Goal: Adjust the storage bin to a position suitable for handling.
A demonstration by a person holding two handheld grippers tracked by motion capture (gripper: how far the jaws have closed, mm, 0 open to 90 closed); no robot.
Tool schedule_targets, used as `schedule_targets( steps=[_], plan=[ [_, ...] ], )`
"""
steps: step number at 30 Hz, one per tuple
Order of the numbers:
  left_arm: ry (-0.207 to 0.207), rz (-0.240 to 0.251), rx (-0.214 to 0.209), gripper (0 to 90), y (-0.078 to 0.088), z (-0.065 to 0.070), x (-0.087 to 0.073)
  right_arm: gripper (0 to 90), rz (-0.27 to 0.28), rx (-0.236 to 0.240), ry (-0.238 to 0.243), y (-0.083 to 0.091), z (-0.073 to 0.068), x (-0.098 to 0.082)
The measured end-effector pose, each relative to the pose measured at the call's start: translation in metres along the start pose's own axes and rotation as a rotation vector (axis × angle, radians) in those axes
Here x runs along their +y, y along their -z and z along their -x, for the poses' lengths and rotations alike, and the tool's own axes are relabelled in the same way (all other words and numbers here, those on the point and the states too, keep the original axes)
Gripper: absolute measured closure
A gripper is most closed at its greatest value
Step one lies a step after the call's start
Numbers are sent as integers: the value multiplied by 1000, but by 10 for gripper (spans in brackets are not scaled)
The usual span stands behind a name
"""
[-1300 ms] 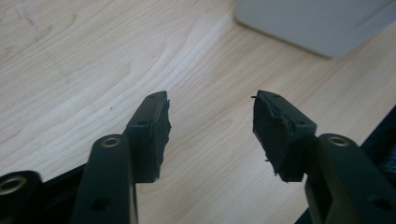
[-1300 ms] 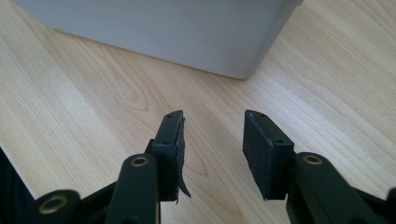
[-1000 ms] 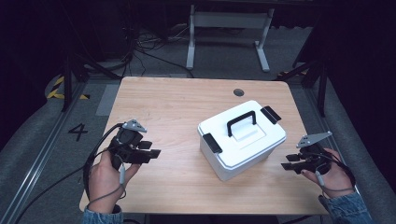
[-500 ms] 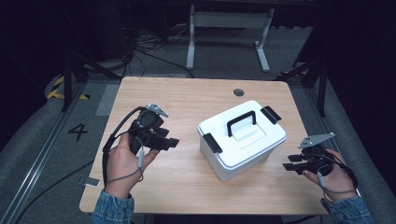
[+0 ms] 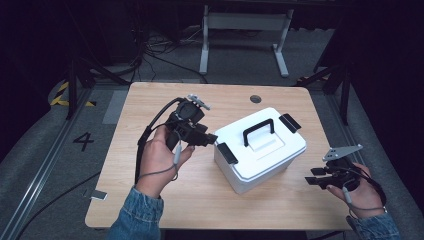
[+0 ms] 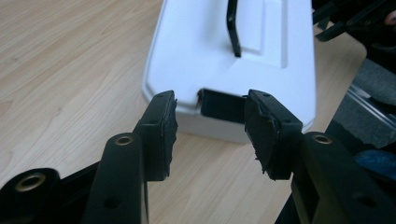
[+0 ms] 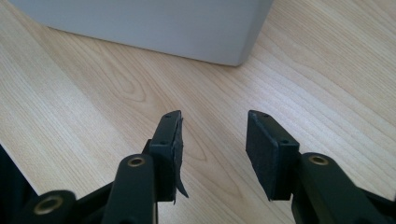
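Left tongs, jaws spread, face the black latch just ahead on the white lidded box. Right tongs, also spread, hover over bare tabletop beside the box. Rigid, smooth, probably light plastic; best gripped at latches or handle.

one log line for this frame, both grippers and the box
left gripper: open, at near latch of white box | right gripper: open, over table, apart from box | box: lid on, handle untouched
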State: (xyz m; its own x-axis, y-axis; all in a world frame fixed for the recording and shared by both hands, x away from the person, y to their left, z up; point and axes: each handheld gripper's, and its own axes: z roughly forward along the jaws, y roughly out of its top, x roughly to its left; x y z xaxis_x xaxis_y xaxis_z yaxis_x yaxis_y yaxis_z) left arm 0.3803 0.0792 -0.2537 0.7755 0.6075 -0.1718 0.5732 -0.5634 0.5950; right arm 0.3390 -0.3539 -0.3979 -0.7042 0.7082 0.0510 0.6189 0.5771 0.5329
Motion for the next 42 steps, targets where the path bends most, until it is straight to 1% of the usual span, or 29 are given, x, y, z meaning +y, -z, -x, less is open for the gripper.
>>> schedule_targets(
  steps=[5,8,9,10,11,12,14,15,17,18,19,21,23,24,25,27,29,30,32,33,36,37,38,39,41,42],
  plan=[
    [6,-13,-26,541,-11,5,17,565,3,-8,1,-1,-1,-1],
    [10,-23,-55,539,-21,6,27,563,0,-10,3,-2,-2,-3],
    [10,-23,-55,538,-21,6,27,563,-3,-8,-2,-3,-2,-4],
    [4,-30,-61,536,-27,7,32,563,-1,-7,0,-3,-2,-4],
    [8,-32,-67,533,-32,7,35,563,-1,-11,-1,-3,-2,-5],
    [8,-32,-67,526,-32,7,35,562,-1,-9,-2,-4,-2,-6],
    [4,-43,-74,527,-39,8,41,559,-3,-9,-7,-3,-3,-6],
    [3,-52,-79,526,-45,8,45,559,-1,-10,-6,-4,-3,-7],
    [3,-57,-82,526,-52,9,49,559,-2,-8,-9,-4,-4,-7],
    [3,-57,-82,529,-52,9,49,559,-2,-8,-9,-4,-4,-7],
    [14,-59,-73,532,-60,9,53,561,-4,-5,-6,-4,-4,-8],
    [23,-64,-70,539,-66,8,56,562,-4,-5,-2,-5,-4,-8],
    [32,-56,-75,544,-72,7,59,562,-7,-3,-1,-6,-4,-9],
    [32,-56,-75,545,-72,7,59,562,-9,-1,-1,-6,-4,-9],
    [38,-59,-83,546,-77,5,62,563,-10,1,-2,-6,-4,-9],
    [48,-65,-84,546,-83,4,64,562,-10,4,-6,-7,-4,-9],
    [49,-73,-92,547,-89,4,66,561,-10,3,-7,-7,-4,-9],
    [49,-73,-92,547,-89,4,66,561,-10,3,-7,-7,-4,-9],
    [51,-84,-97,546,-94,4,67,561,-10,4,-8,-7,-4,-9],
    [50,-100,-101,546,-99,5,68,561,-11,5,-9,-7,-4,-10],
    [51,-122,-103,546,-108,5,70,562,-11,7,-9,-9,-3,-10],
    [54,-133,-109,555,-110,5,71,562,-11,5,-3,-9,-3,-10],
    [58,-146,-113,583,-113,6,72,562,-14,8,-4,-10,-3,-10],
    [54,-147,-111,602,-115,7,72,562,-18,9,-7,-10,-4,-10],
    [47,-154,-117,659,-120,9,73,562,-19,8,-3,-11,-4,-10],
    [45,-162,-123,703,-121,9,73,565,-20,10,-3,-11,-4,-10]
  ],
)
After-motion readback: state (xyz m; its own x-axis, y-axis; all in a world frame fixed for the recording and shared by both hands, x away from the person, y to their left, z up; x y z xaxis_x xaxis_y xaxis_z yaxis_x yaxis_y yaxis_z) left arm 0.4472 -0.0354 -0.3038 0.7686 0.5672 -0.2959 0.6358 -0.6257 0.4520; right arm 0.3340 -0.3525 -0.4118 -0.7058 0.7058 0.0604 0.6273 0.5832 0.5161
